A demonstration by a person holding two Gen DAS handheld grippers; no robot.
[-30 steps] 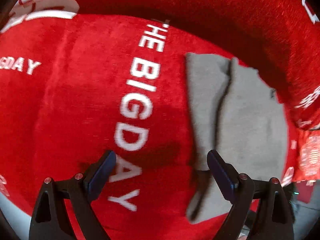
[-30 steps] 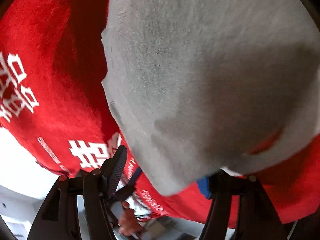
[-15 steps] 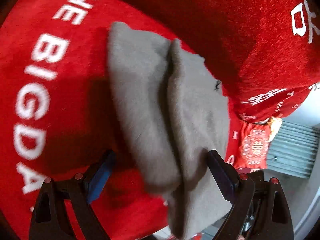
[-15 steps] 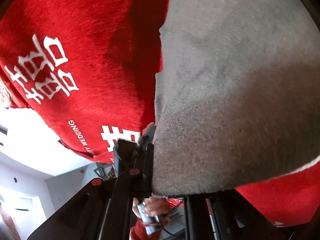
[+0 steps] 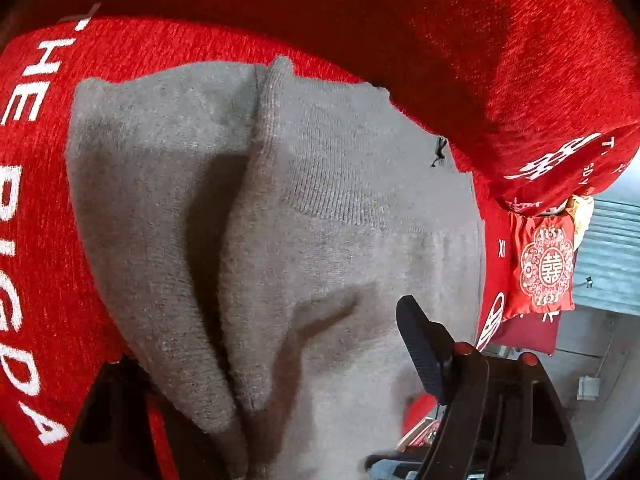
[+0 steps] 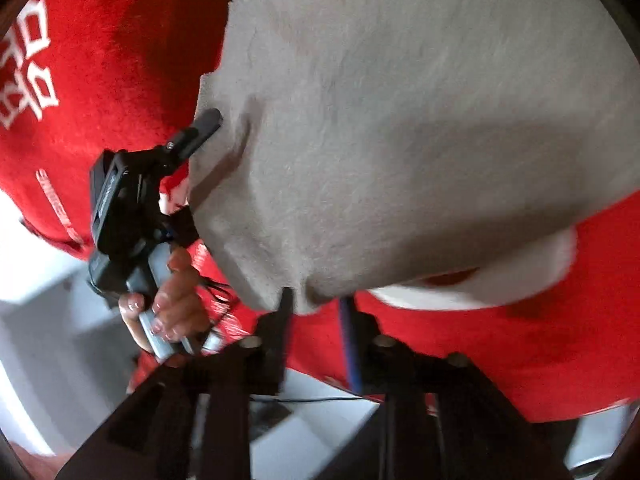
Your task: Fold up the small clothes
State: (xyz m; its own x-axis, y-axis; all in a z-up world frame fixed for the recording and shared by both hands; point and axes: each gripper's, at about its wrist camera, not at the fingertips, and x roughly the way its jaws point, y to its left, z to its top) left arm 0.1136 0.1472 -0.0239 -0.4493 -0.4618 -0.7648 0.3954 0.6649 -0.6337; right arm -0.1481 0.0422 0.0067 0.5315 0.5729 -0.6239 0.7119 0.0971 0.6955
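A grey knitted garment (image 5: 320, 208) lies folded on a red cloth (image 5: 36, 216) with white lettering. In the left wrist view a raised fold runs down its middle. My left gripper (image 5: 280, 360) is open around the garment's near edge; the left finger is hidden under the fabric, the right finger (image 5: 420, 344) rests over it. In the right wrist view the garment (image 6: 400, 120) fills the frame and my right gripper (image 6: 316, 304) is shut on its near edge. The left gripper (image 6: 200, 128) also shows there, at the garment's left edge.
The red cloth (image 6: 80, 80) covers the surface, with a raised red fold (image 5: 480, 60) behind the garment. A red embroidered pouch (image 5: 544, 264) hangs at the right edge. The person's hand (image 6: 172, 296) holds the left gripper's handle. A pale floor lies below the edge.
My left gripper has moved right from the bare red cloth onto the garment's near edge. My right gripper has closed on the garment's edge and lifted it.
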